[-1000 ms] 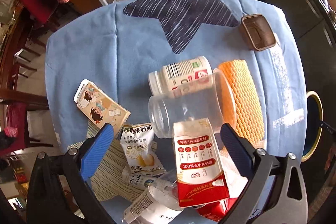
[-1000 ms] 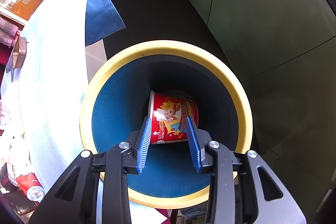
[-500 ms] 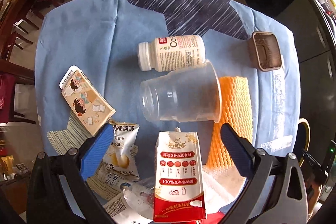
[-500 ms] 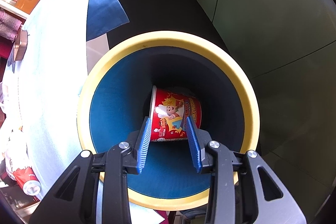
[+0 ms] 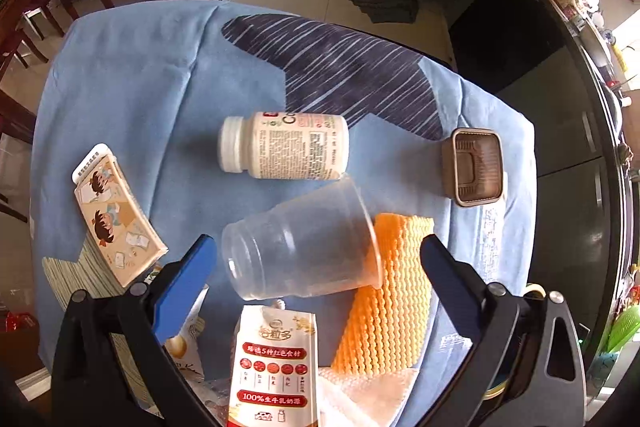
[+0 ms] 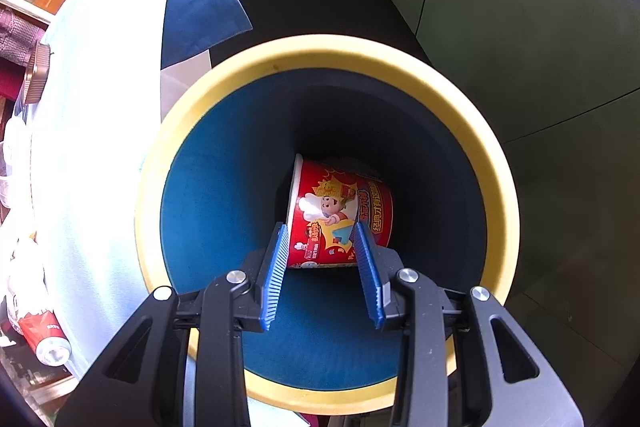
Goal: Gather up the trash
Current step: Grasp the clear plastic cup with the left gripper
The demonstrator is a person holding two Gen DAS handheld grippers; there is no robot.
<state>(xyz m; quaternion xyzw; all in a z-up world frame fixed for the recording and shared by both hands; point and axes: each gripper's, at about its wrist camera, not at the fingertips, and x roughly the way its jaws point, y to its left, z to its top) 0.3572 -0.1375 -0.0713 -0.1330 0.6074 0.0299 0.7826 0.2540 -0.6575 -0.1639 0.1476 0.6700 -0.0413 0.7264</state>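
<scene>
My left gripper [image 5: 316, 239] hangs open and wide over the blue tablecloth [image 5: 140, 87], pointing steeply down. A clear plastic cup [image 5: 304, 251] lies on its side below, framed by the two fingers but untouched. Around it lie a white bottle [image 5: 288, 145], a red and white milk carton [image 5: 274, 363], an orange foam net [image 5: 392, 287] and a brown tray [image 5: 474, 167]. My right gripper [image 6: 320, 227] points straight down into the yellow-rimmed blue bin [image 6: 320, 47]. Its jaws stand partly apart and empty. A red noodle cup [image 6: 340, 211] lies on its side at the bin's bottom.
An illustrated carton [image 5: 116, 215] and a snack bag [image 5: 188, 339] lie at the table's left. A red can [image 6: 44, 335] sits by the table edge next to the bin. Dark floor and green cabinet fronts [image 6: 520, 7] surround the bin. Chairs stand beyond the table.
My left gripper has moved across the table and rolled, so the clear cup now sits between its fingers in view. My right gripper has sunk toward the bin; the rim looks larger.
</scene>
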